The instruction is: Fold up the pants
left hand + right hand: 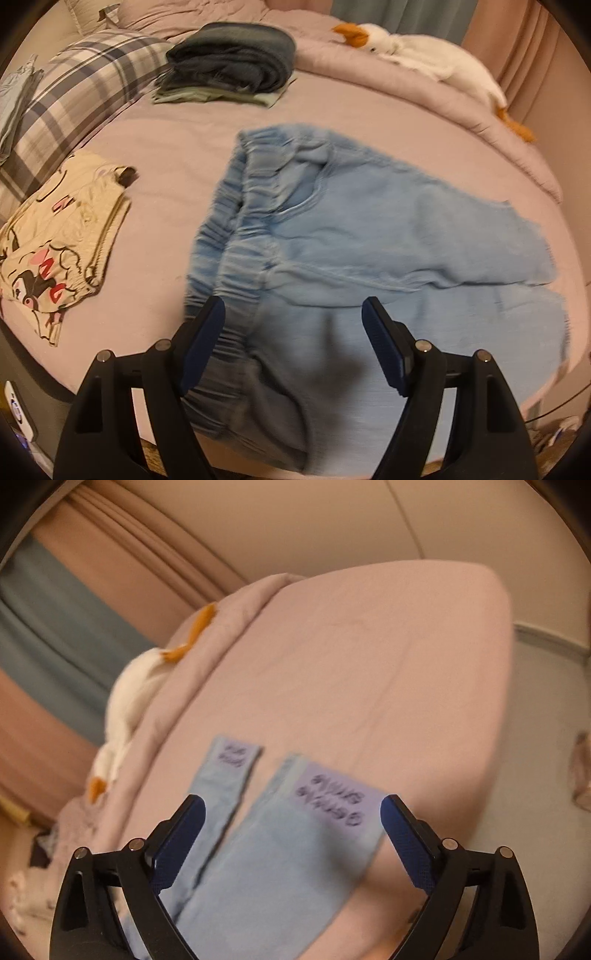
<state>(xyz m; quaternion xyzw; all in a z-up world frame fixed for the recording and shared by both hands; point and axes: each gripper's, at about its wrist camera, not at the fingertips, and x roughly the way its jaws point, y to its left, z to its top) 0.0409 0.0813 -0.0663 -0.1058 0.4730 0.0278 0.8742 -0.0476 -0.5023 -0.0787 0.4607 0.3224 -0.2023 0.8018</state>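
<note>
Light blue pants [351, 236] lie spread on the pink bed sheet [166, 166], elastic waistband to the left, legs running right. My left gripper [293, 308] is open just above the near end of the waistband, holding nothing. In the right wrist view the two leg ends [295, 842] lie flat on the sheet, each with a lilac cuff printed with dark letters. My right gripper [293, 806] is open above the leg ends, holding nothing.
A stack of folded dark and green clothes [232, 62] sits at the back. A cream printed garment [59, 236] lies at the left. A plaid pillow [81, 92] is at the far left. A white plush goose [424, 51] lies along the rolled duvet; it also shows in the right wrist view [129, 698].
</note>
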